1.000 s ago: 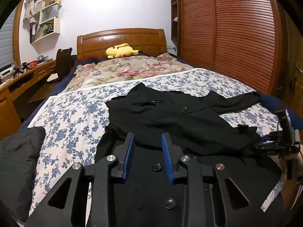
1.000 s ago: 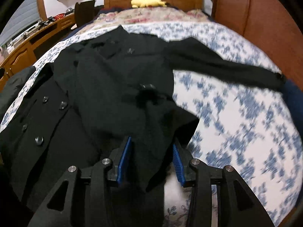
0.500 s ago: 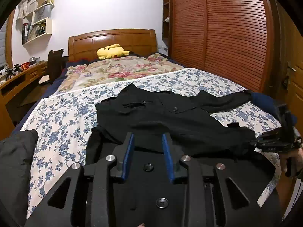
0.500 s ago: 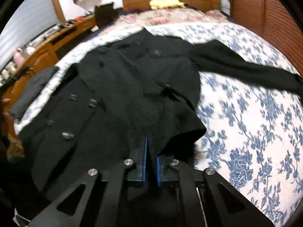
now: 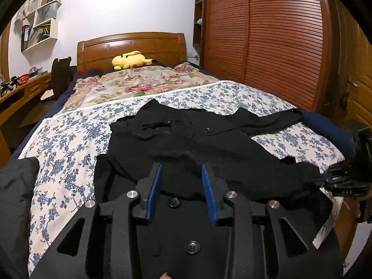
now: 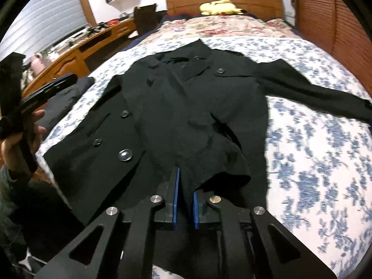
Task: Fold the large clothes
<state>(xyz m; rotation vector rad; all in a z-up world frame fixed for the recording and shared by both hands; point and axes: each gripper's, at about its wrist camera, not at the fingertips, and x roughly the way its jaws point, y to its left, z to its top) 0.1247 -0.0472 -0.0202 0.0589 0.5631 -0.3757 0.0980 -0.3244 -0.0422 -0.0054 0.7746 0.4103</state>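
A large black buttoned coat (image 6: 186,107) lies on the flowered bed, collar toward the headboard, one sleeve (image 6: 313,93) stretched out to the right. Its left sleeve is folded over the body. My right gripper (image 6: 185,193) is shut on the coat's lower hem near the bed's foot. My left gripper (image 5: 182,181) is open and empty, its blue pads above the coat's (image 5: 209,148) lower front near a button (image 5: 174,202). The right gripper also shows at the right edge of the left wrist view (image 5: 344,181).
A dark garment (image 5: 16,186) lies at the bed's left edge. A yellow plush (image 5: 130,59) sits by the wooden headboard. A slatted wardrobe (image 5: 267,41) stands to the right and a wooden desk (image 6: 76,48) runs along the left.
My right gripper has closed on the coat's hem and pulled it back toward the bed's foot. My left gripper stayed open and rose slightly.
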